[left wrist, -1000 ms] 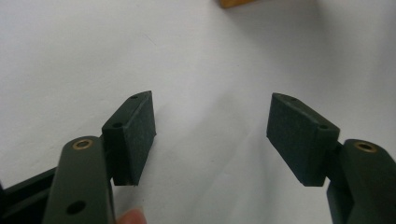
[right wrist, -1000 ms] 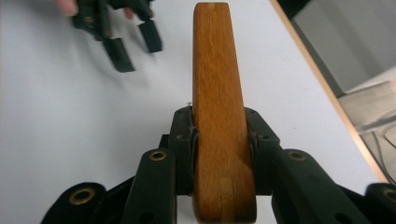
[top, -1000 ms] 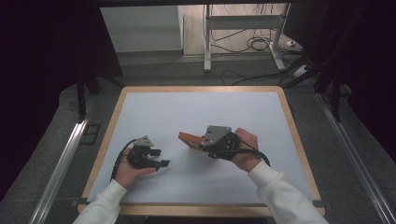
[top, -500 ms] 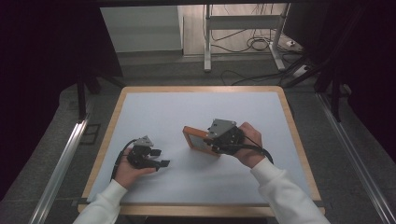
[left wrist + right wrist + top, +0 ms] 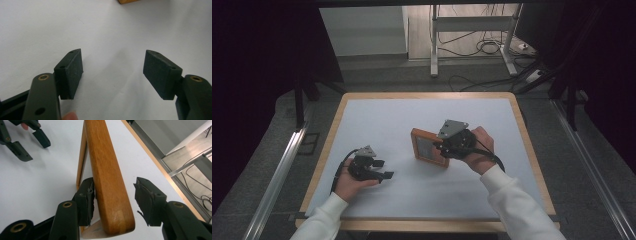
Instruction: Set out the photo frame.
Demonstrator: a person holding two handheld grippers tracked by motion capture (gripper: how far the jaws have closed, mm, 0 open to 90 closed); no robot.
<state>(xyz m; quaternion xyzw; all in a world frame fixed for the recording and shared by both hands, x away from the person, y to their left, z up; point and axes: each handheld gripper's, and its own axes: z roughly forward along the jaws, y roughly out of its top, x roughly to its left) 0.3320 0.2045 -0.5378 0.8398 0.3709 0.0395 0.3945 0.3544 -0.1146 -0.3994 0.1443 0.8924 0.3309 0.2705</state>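
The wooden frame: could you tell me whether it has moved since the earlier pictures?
Yes. The wooden frame has been tipped up from lying flat to stand on the white table, shifting slightly toward its far edge.

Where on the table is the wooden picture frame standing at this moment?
In the high view the wooden picture frame stands near the middle of the white table, right of the left gripper and between the right gripper's open jaws.

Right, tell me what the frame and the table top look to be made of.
The frame looks like solid wood with a smooth, slightly glossy orange-brown finish: grain streaks run along its edge. The table top is a matte white sheet, perhaps laminate or paper, inside a light wooden rim; which of the two I cannot tell.
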